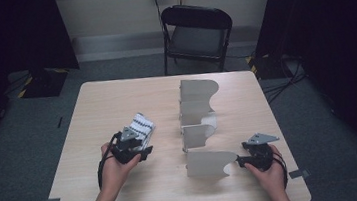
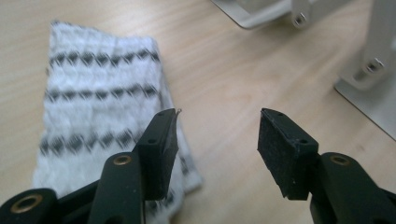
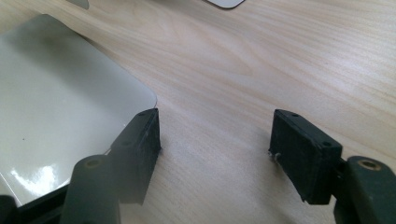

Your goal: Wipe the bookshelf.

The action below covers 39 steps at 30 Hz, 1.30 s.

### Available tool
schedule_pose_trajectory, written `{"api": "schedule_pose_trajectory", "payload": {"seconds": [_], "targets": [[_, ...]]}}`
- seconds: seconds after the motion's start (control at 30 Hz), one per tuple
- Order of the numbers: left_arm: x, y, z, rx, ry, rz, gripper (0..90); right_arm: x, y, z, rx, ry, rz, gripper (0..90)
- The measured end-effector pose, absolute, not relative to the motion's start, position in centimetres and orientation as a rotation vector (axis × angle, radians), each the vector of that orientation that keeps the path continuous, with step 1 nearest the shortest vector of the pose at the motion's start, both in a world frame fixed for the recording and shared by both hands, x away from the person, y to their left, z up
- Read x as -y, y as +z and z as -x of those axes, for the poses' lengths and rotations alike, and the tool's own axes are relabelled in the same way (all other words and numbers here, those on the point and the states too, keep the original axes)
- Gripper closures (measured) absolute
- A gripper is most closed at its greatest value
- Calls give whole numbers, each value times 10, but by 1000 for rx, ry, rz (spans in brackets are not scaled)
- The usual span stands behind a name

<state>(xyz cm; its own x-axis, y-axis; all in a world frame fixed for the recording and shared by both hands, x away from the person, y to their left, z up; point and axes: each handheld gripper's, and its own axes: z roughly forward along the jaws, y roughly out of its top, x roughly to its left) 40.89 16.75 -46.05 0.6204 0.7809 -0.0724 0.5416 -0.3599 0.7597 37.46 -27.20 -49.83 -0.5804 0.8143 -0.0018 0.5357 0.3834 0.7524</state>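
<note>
A folded white cloth with rows of black diamond pattern [image 1: 140,124] [image 2: 98,102] lies flat on the wooden table [image 1: 116,97], left of centre. My left gripper [image 1: 141,148] [image 2: 219,119] hovers just over the cloth's near right corner. It is open, with bare wood between the jaws and the cloth under the left jaw. A white rack of several upright curved panels [image 1: 199,128] [image 2: 373,79] stands right of centre. My right gripper [image 1: 239,162] [image 3: 217,116] is open beside the rack's nearest panel [image 1: 208,163] [image 3: 60,116], with nothing between its fingers.
A black folding chair [image 1: 197,33] stands beyond the table's far edge. Dark curtains hang on both sides, and cables lie on the floor at the right. Bare tabletop stretches between the cloth and the rack and along the front edge.
</note>
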Motion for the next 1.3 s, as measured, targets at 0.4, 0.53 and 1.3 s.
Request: {"api": "schedule_pose_trajectory", "payload": {"seconds": [0.4,0.53,1.3], "targets": [[-174,-485,-428,-1097,393,-2086,466,272,-498,-375,-2281,1023,-1179,275],[-168,-487,-416,-1058,391,-2127,468,272,-498,-375,-2282,1022,-1178,273],[-169,-465,-378,-956,345,-2123,448,269,-500,-380,-2310,995,-1175,97]]}}
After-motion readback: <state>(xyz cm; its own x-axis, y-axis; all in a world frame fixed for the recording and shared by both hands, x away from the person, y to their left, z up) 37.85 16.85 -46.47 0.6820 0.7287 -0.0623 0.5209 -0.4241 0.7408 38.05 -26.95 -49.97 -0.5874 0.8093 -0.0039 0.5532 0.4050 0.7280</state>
